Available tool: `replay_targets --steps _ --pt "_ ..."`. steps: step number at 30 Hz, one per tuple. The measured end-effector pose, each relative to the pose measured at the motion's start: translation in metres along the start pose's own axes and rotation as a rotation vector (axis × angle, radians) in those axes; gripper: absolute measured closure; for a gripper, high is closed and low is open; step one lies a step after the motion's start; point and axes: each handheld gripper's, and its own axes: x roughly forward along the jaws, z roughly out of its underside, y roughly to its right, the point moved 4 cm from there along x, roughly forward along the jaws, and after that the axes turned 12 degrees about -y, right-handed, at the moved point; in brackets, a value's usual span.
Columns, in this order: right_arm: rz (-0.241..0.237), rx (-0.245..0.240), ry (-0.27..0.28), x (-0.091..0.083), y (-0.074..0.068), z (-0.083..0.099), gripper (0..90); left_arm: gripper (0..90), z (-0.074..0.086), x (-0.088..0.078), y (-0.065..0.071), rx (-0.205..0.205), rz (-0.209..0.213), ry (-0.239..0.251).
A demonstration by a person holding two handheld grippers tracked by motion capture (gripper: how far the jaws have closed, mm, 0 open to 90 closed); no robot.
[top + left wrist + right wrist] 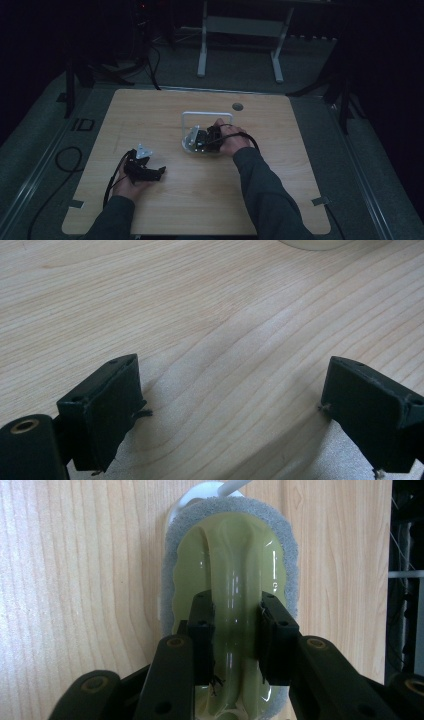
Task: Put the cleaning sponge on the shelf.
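A pale green scrubber (227, 545) with a grey sponge rim (289, 550) lies on a white holder (197, 495) near the middle of the wooden table (150, 115). My right gripper (234, 602) is shut on the raised green ridge along its top, one jaw on each side. From above, the right gripper (206, 139) sits at the white wire-framed holder (200, 116). My left gripper (156, 172) rests at the front left in a hand. The left gripper (232, 365) stands wide open above bare wood, with nothing between its jaws.
A round cable hole (237, 106) sits near the table's far edge. A white stand's legs (202, 55) rise beyond the table. Black cables (67, 160) trail off the left side. A pale rounded object (315, 243) shows at the top edge of the left gripper view.
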Motion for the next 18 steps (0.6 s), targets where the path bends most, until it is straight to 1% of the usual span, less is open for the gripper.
replay_targets --steps 9,13,18 --pt "0.017 0.003 0.0 0.0016 0.0013 0.0003 71.2 9.4 0.0 0.0 0.0 0.0 0.0 0.001" --pt "0.031 0.005 -0.012 0.0019 0.0015 0.0016 71.2 9.4 0.0 0.0 0.0 0.0 0.0 0.001" --pt "0.05 0.002 -0.012 0.0031 0.0023 0.0017 71.3 9.4 0.0 0.0 0.0 0.0 0.0 0.0"
